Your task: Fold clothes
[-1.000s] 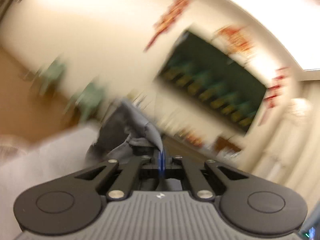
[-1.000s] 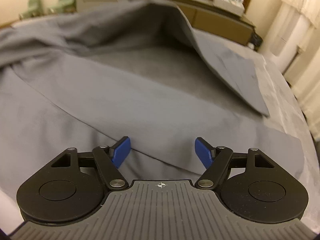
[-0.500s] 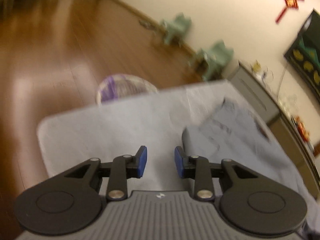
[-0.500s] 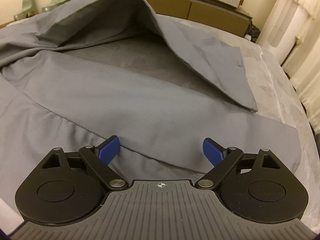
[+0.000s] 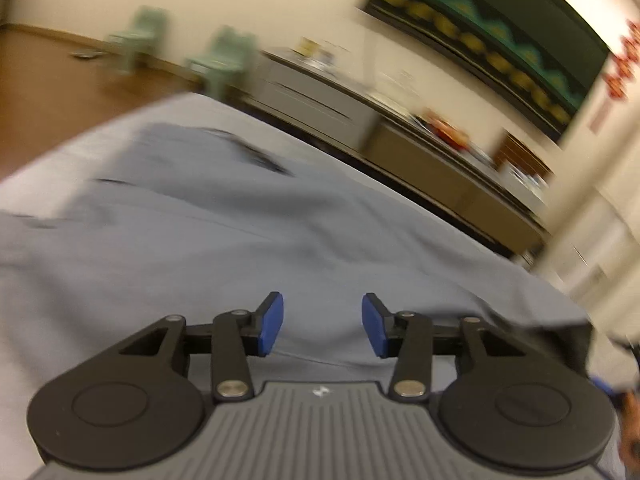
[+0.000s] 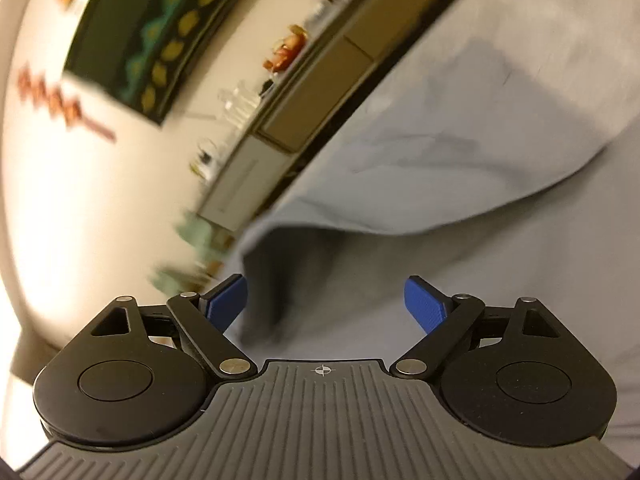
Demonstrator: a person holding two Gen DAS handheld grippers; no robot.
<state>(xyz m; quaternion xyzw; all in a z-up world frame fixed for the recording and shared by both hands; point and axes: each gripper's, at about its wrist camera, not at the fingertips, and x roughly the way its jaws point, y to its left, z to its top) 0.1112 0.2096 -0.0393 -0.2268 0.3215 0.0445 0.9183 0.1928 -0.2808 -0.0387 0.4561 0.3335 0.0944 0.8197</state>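
Smooth grey cloth [image 5: 248, 240] lies rumpled; both hand-held grippers gape, blue-padded.

2 green chairs [image 5: 218, 60] beside a long sideboard [image 5: 400, 148].

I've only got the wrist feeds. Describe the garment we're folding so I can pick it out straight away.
Start at the long low sideboard against the wall; the broad pale surface in front of it carries the grey garment. It is the darker, wrinkled cloth spread over that lighter cover, directly ahead of the open left claw, with one raised fold beyond the open right claw.
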